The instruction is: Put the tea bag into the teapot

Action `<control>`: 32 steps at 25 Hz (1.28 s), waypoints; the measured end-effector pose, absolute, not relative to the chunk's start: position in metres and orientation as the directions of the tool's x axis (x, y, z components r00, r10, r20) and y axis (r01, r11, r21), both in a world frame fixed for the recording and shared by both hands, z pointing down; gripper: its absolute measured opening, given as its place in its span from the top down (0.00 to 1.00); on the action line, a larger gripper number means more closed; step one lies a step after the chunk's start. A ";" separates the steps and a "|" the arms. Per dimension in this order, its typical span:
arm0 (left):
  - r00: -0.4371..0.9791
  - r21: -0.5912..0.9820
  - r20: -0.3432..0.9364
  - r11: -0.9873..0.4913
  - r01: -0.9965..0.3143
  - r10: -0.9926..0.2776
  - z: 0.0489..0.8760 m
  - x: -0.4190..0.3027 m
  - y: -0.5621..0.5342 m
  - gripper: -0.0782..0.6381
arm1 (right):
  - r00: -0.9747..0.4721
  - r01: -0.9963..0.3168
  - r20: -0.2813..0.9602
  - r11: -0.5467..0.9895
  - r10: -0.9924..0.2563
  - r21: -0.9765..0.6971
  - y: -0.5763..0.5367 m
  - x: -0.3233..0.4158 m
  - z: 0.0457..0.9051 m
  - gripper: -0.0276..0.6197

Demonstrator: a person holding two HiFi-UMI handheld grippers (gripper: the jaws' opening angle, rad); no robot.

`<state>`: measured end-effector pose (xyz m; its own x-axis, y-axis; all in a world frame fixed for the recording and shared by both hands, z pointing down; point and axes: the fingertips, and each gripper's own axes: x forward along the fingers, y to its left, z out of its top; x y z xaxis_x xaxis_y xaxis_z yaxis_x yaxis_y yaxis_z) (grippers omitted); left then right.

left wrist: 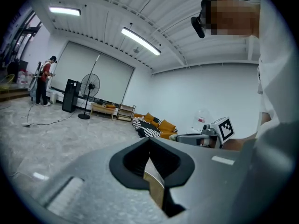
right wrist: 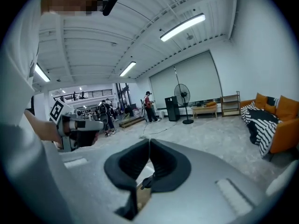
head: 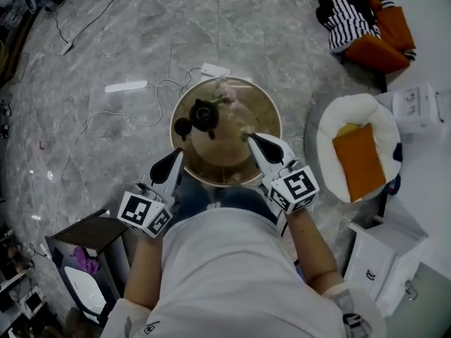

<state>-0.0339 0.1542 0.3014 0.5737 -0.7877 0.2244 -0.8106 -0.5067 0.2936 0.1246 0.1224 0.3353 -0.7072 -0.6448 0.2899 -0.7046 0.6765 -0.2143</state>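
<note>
The tea bag (head: 246,134) shows on my head view as a small pale scrap right at the tip of the right tool (head: 249,137), over the right part of the round tan worktop (head: 272,113). It is too small for me to tell whether it is pinched or only lies under the tip. In the right gripper view the tool's black pads (right wrist: 164,164) meet at their front edge, so I read the jaws as closed. Only a sliver of white and of tan worktop shows through the slot behind them.

The dark teapot (head: 205,114) stands upright left of centre on the worktop, well apart from the tea bag. A small round dark piece (head: 182,126) sits just beside it on its left, and I cannot tell if that is the lid. A pinkish sprig (head: 225,94) lies near the far rim.

The left tool (head: 177,153) hangs at the near left rim of the worktop. Its jaws are closed, with nothing between them in the left gripper view.

Around the worktop the floor (head: 127,34) is grey marble, crossed by white cable (head: 113,115). To the right stands a round white seat (head: 356,111) with an orange cushion (head: 358,159) in it.
</note>
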 end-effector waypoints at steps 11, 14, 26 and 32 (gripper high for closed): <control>0.572 0.367 0.262 -0.468 -0.804 -0.777 0.334 -0.090 0.102 0.88 | -0.738 -0.650 0.426 0.719 -0.523 -0.244 0.061 0.052 0.391 0.95; 0.591 0.386 0.275 -0.476 -0.790 -0.758 0.344 -0.109 0.082 0.88 | -0.723 -0.664 0.465 0.700 -0.511 -0.262 0.043 0.032 0.410 0.95; 0.667 0.447 0.351 -0.509 -0.736 -0.657 0.384 -0.164 0.028 0.88 | -0.639 -0.733 0.623 0.603 -0.450 -0.316 -0.003 -0.022 0.509 0.95; 0.685 0.456 0.388 -0.517 -0.724 -0.617 0.400 -0.186 0.009 0.88 | -0.597 -0.770 0.686 0.537 -0.416 -0.344 -0.019 -0.033 0.567 0.95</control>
<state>-0.1862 0.0091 0.4005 0.6849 -0.6168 0.3880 -0.7242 -0.5170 0.4564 -0.0326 -0.0189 0.5667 -0.5966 -0.4165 0.6861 -0.7702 0.5374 -0.3435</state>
